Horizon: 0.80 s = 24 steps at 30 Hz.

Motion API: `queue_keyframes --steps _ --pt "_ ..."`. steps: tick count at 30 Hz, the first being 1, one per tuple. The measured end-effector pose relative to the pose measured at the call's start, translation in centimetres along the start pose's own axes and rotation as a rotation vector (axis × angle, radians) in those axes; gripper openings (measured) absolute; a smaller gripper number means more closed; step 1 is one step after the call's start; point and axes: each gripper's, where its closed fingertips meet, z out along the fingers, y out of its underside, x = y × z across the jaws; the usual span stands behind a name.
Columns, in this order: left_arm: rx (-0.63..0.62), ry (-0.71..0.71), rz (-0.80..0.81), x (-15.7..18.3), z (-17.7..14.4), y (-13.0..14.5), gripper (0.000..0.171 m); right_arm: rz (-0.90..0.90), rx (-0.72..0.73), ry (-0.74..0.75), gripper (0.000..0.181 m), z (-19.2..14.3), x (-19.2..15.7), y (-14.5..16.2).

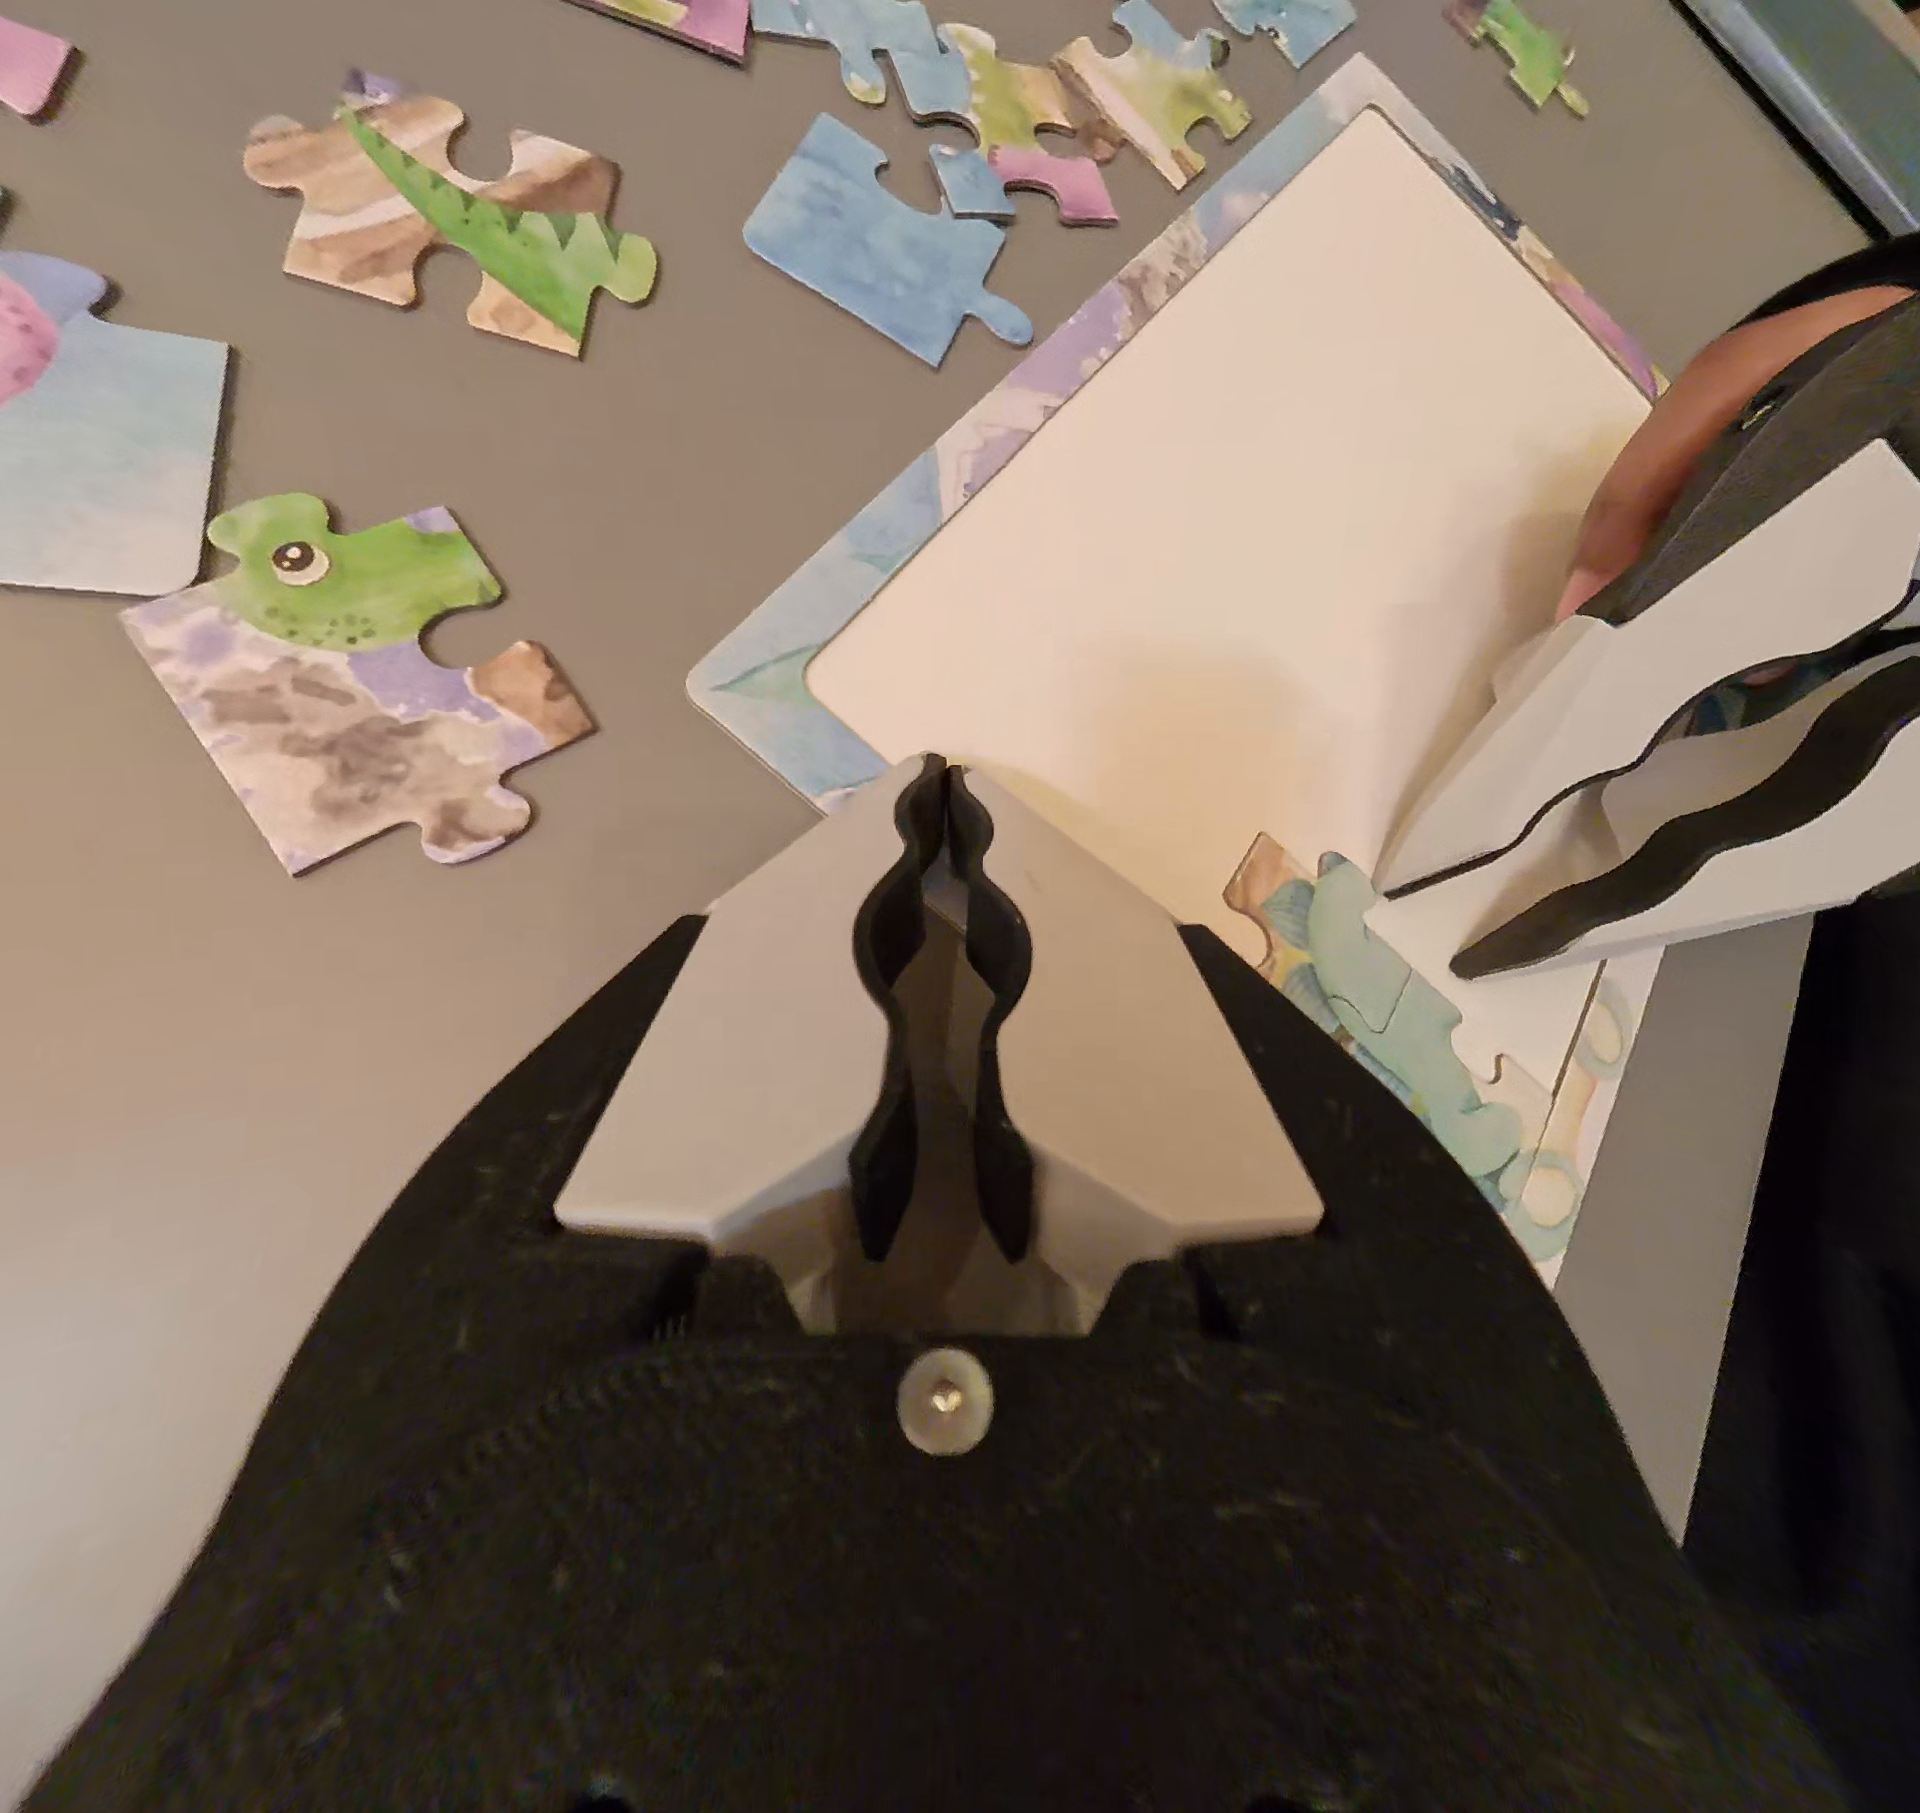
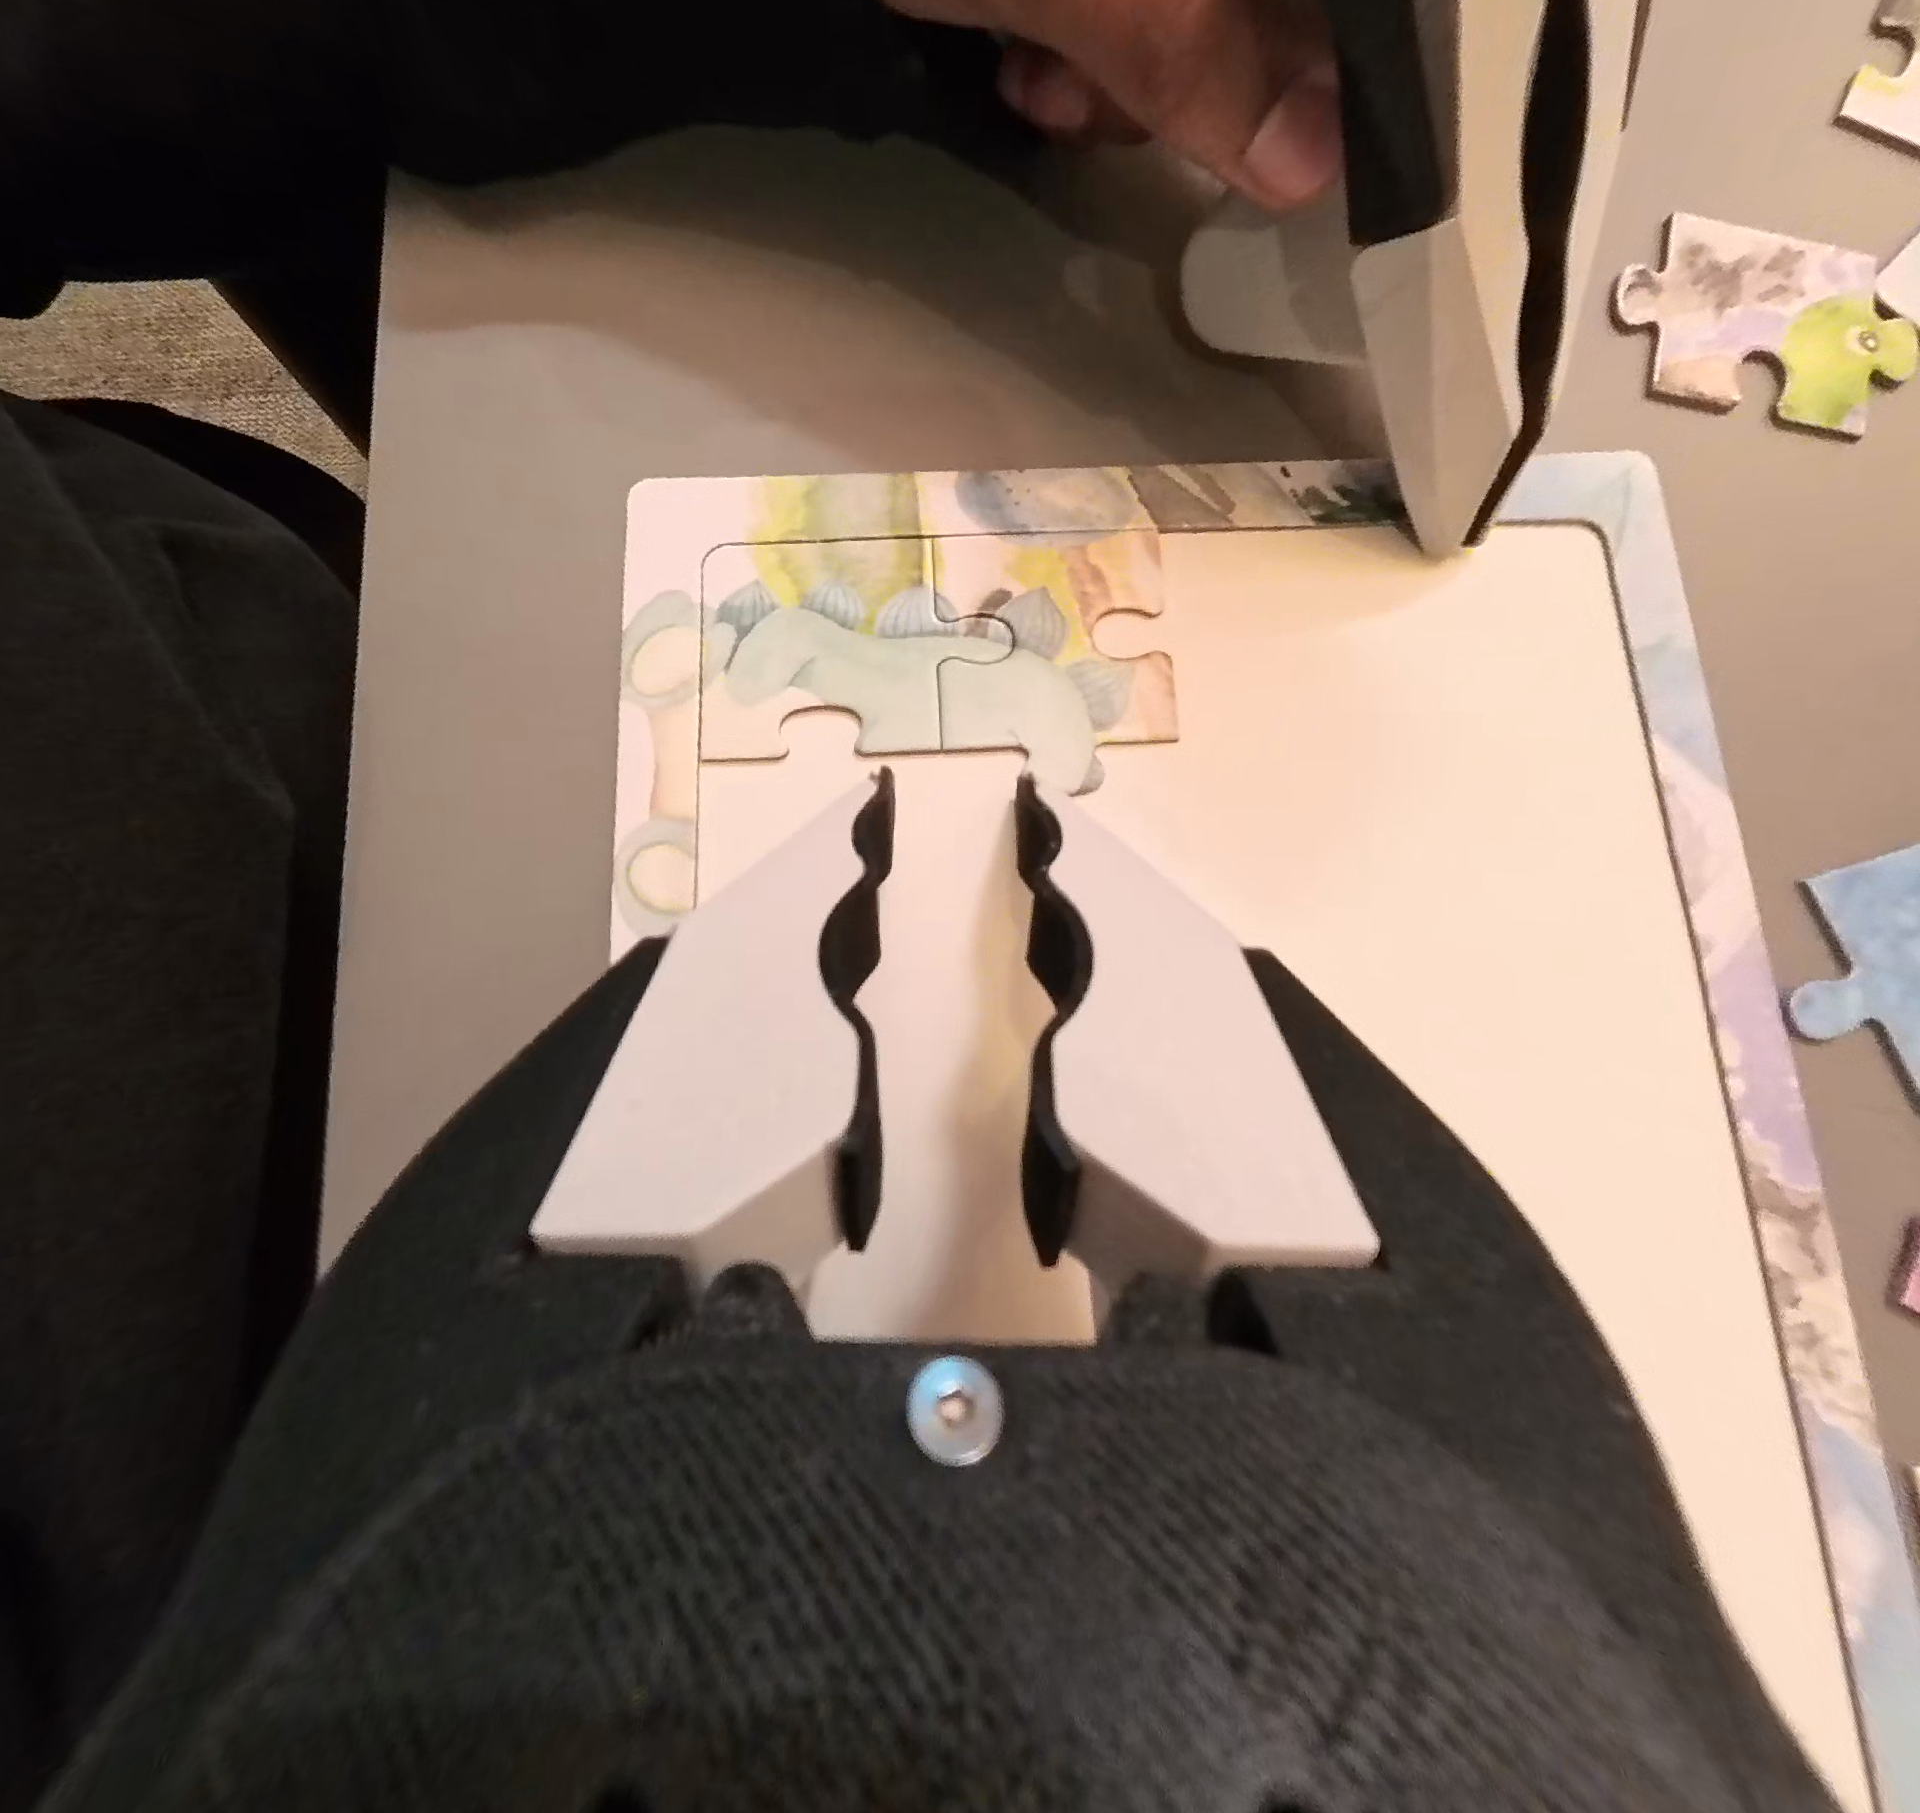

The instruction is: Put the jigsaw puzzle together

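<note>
The puzzle tray (image 1: 1195,516) lies on the grey table, white inside with a painted rim. Two joined pale green pieces (image 2: 935,662) sit in its corner and also show in the left wrist view (image 1: 1382,1025). My right gripper (image 2: 954,781) is open and empty, its tips just short of those pieces; it also shows in the left wrist view (image 1: 1425,932). My left gripper (image 1: 940,771) is shut with nothing between its pads, its tip at the tray's rim; it also shows in the right wrist view (image 2: 1455,542). Loose pieces lie beside the tray, among them a green dinosaur head piece (image 1: 332,683) and a blue piece (image 1: 873,246).
More loose pieces lie in a cluster (image 1: 1039,70) at the far side of the table, and a green tail piece (image 1: 447,215) lies apart. A grey box (image 1: 1818,49) stands at the top right. A person's hand (image 2: 1143,28) holds the left gripper. The green dinosaur head piece (image 1: 332,683) sits 10 cm or so from the ends of my left fingers. Look for it in the right wrist view (image 2: 1781,300) too.
</note>
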Motion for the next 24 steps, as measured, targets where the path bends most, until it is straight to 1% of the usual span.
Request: queue_keyframes --steps 12,19,22,23,24 --pt "0.0 0.005 -0.004 0.04 -0.02 0.02 0.0 0.003 0.016 0.002 0.022 0.49 -0.39 -0.45" --pt "0.0 0.017 -0.014 0.08 -0.03 0.03 0.0 -0.037 0.005 0.034 0.023 0.46 -0.32 -0.5" --pt "0.001 0.022 -0.018 0.08 -0.03 0.03 0.0 -0.02 0.018 0.024 0.023 0.46 -0.33 -0.52" --pt "0.002 0.024 -0.021 0.08 -0.06 0.01 0.0 -0.016 0.025 0.017 0.026 0.42 -0.39 -0.59" --pt "0.006 0.028 -0.021 0.13 -0.11 -0.03 0.0 -0.014 0.033 0.016 0.032 0.29 -0.41 -0.71"
